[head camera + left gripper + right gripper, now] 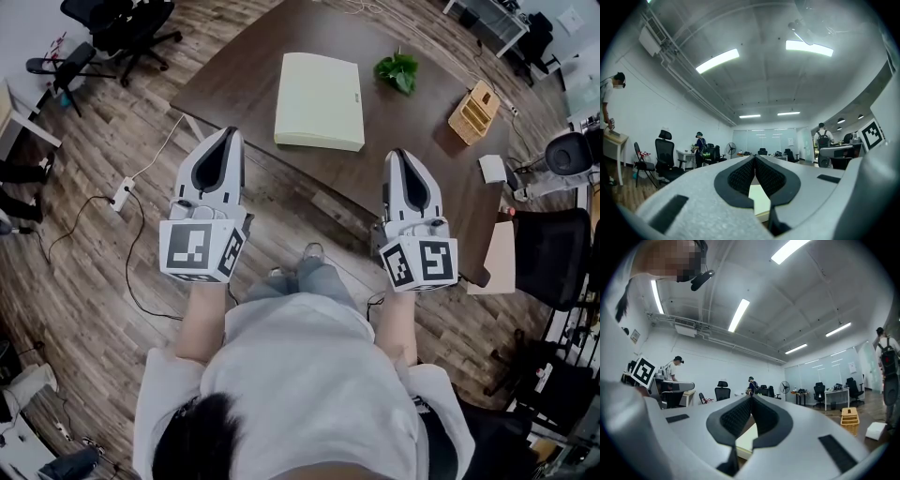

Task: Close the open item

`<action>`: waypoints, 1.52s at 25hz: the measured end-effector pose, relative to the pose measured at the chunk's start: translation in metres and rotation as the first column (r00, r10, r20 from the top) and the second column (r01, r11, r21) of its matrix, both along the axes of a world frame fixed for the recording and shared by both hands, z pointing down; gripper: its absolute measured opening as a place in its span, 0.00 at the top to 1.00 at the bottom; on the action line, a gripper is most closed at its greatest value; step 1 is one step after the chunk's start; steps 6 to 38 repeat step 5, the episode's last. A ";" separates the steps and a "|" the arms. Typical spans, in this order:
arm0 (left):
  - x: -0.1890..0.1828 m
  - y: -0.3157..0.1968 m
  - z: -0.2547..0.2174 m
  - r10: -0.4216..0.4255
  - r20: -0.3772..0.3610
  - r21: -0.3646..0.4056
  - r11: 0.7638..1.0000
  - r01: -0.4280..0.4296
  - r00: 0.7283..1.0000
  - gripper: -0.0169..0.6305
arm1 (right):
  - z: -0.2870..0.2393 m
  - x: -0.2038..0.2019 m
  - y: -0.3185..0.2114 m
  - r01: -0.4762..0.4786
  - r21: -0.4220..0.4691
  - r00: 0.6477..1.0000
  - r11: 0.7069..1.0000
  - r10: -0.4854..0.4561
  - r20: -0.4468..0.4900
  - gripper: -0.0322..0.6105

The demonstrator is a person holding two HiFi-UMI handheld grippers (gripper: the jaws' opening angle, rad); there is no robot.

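a power strip (123, 193) lies on the wood floor (84, 272) at far left as a person stands just short of a dark counter (234, 80), a tool in each hand. the left hand-held gripper (228, 137) is clenched, its jaws pressed tip to tip with nothing between them, and it hangs over the floor just off the counter's near edge. ahead, between the lines of the two tools, a pale yellow case (319, 100) lies flat on the counter, untouched and well apart from both. to its right sits a small green plant (397, 71). the right hand-held gripper (401, 156) is likewise clenched and empty, held at the counter's near edge. further right a wooden crate (473, 112) rests on the counter, and a black chair (553, 253) stands at the far right.
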State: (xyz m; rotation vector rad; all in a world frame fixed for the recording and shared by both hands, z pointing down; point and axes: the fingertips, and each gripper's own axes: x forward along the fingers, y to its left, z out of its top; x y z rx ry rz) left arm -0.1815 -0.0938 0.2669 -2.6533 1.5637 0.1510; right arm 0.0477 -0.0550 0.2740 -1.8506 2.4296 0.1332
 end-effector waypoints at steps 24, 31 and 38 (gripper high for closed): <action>0.000 0.001 -0.001 0.003 0.004 0.001 1.000 -0.003 1.000 0.96 | -0.002 -0.001 0.002 -0.003 0.001 1.000 1.000 0.003 0.001 0.93; 0.000 0.001 -0.001 0.003 0.004 0.001 1.000 -0.003 1.000 0.96 | -0.002 -0.001 0.002 -0.003 0.001 1.000 1.000 0.003 0.001 0.93; 0.000 0.001 -0.001 0.003 0.004 0.001 1.000 -0.003 1.000 0.96 | -0.002 -0.001 0.002 -0.003 0.001 1.000 1.000 0.003 0.001 0.93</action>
